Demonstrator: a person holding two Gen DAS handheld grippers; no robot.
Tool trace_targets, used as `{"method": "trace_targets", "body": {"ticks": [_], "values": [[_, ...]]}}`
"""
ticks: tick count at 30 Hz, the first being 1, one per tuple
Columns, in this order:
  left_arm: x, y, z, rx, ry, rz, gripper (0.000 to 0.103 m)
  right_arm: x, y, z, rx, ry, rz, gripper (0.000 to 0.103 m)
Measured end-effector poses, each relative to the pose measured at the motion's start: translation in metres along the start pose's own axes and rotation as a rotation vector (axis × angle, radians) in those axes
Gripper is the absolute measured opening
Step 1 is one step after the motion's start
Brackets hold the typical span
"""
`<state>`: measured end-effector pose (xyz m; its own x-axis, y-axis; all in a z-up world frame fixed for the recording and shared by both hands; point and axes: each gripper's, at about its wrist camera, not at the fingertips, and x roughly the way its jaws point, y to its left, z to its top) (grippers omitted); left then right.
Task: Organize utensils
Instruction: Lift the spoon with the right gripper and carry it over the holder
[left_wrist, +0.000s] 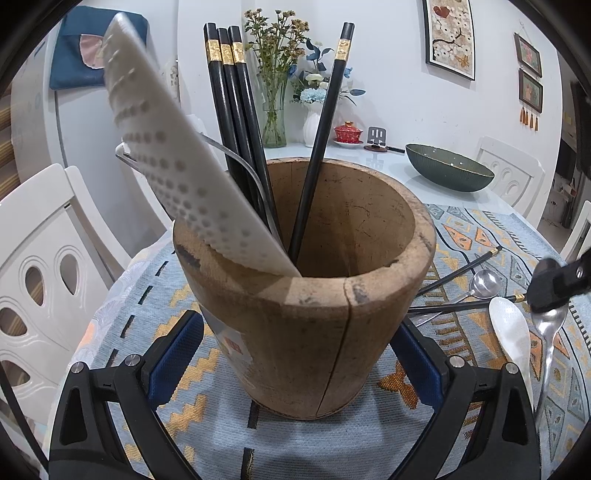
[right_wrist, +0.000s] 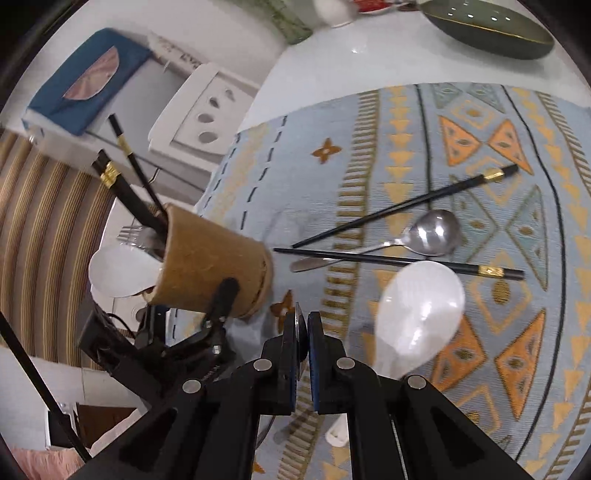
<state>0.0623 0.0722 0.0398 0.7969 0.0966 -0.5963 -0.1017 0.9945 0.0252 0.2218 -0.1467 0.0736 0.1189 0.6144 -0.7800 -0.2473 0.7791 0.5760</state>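
Chopsticks (left_wrist: 236, 110), a fork (left_wrist: 236, 162) and a white rice paddle (left_wrist: 177, 155) stand in the wooden holder (left_wrist: 306, 317) on the patterned cloth (left_wrist: 184, 424) over the worktop. The left gripper (left_wrist: 295, 354) has its fingers (left_wrist: 173, 354) pressed on both sides of the holder. The right gripper (right_wrist: 306, 332) has its fingers squeezed on a thin metal handle (right_wrist: 297, 325). Near it lie two chopsticks (right_wrist: 406, 206), a metal spoon (right_wrist: 432, 232) and a white spoon (right_wrist: 417, 317).
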Motion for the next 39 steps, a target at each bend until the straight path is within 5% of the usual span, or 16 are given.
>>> {"method": "trace_targets", "body": {"ticks": [15,18,31,39], "values": [[0.0,0.001,-0.001,0.0,0.0,-0.001,0.1,-0.076,0.075,0.042,-0.189,-0.214,0.013,0.005],[0.0,0.002,-0.001,-0.002,0.001,-0.003,0.1,-0.087,0.088,0.052,-0.203,-0.252,0.069,0.005],[0.0,0.003,-0.002,-0.008,0.004,-0.012,0.1,-0.101,0.136,0.087,-0.243,-0.416,0.082,0.005],[-0.001,0.006,-0.002,-0.011,0.005,-0.015,0.1,-0.085,0.151,0.091,-0.321,-0.458,-0.02,0.005]]}}
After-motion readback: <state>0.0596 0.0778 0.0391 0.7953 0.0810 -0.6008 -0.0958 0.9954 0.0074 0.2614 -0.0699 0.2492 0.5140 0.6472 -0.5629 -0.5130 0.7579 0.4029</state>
